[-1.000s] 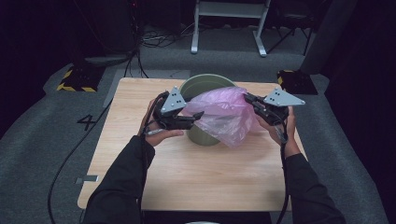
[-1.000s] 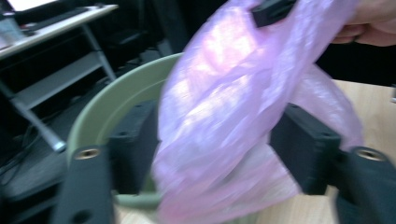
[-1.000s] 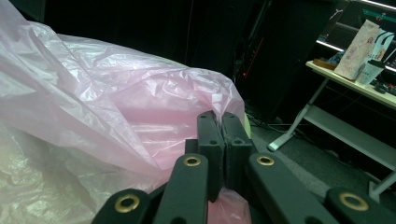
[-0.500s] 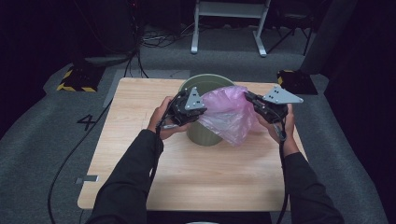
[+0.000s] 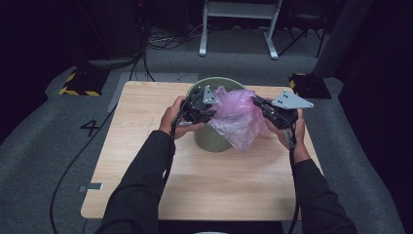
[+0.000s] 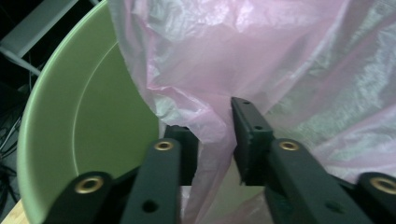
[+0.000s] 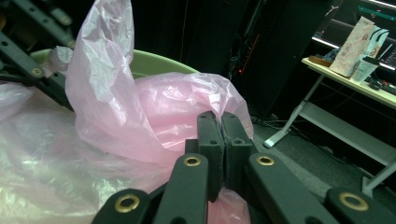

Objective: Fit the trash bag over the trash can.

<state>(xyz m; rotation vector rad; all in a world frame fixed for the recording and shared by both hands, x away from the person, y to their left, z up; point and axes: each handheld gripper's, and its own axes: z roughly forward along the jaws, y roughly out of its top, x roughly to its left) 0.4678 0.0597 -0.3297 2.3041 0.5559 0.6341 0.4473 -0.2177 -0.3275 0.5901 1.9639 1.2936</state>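
Observation:
A pale green bin (image 5: 214, 139) stands at the middle of the wooden table (image 5: 146, 161). A thin pink plastic bag (image 5: 238, 119) is draped over its rim and down its front right side. My right gripper (image 5: 257, 103) is at the bag's right edge, and in the right gripper view (image 7: 222, 140) its jaws are shut on a fold of the bag (image 7: 140, 107). My left gripper (image 5: 207, 109) is at the bag's left edge above the rim. Its jaws (image 6: 217, 140) have just been opening; a strip of bag film (image 6: 261, 56) hangs loose in the gap, beside the bin's inner wall (image 6: 93, 116).
The table's near half lies between the person's two dark sleeves. A white frame stand (image 5: 238, 24) and cables are on the floor behind the table. A striped block (image 5: 78, 83) sits at the back left, and a desk with small items (image 7: 355, 60) at the far right.
My left gripper moved right from the bin's left side to the bag's left edge over the rim. The bag is bunched more over the bin. The right gripper stayed put.

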